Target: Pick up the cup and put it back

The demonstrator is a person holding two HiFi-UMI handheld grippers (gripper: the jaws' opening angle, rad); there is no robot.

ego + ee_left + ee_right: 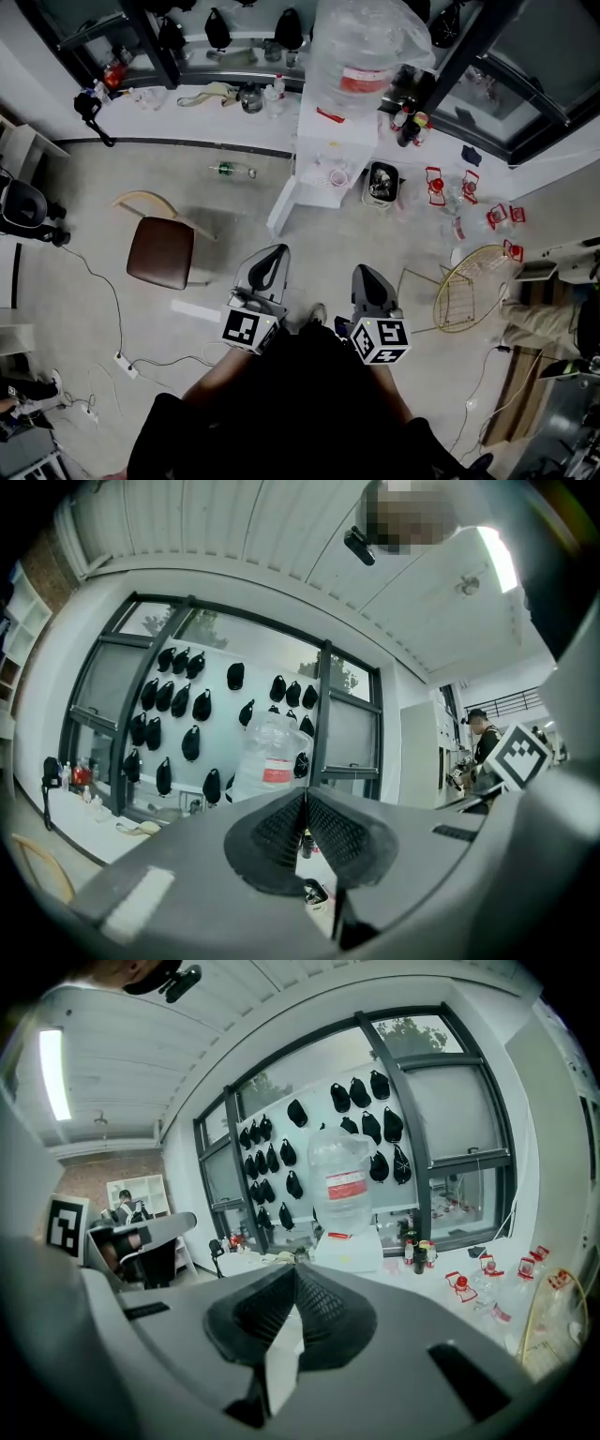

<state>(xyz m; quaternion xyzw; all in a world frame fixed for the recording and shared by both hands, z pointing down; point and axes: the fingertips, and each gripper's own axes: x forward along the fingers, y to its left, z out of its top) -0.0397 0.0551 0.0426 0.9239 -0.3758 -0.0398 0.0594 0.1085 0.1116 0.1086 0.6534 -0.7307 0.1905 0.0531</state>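
Observation:
A white water dispenser [333, 141] with a large clear bottle [361, 47] on top stands against the far window ledge. A small pinkish cup [337, 176] seems to sit in its tap niche; it is too small to tell more. Both grippers hang low in front of me, well short of the dispenser. My left gripper [267, 265] is shut with nothing between its pads, which meet in a line [305, 806]. My right gripper [367, 279] is shut and empty as well [295, 1283]. Both gripper views look towards the bottle [269, 759] [343, 1185].
A brown chair [161, 251] stands to the left and a yellow wire chair [473, 286] to the right. A green bottle [230, 170] lies on the floor. A white bin [382, 184] and several red-capped bottles [469, 187] sit right of the dispenser. Cables and a power strip [122, 361] lie lower left.

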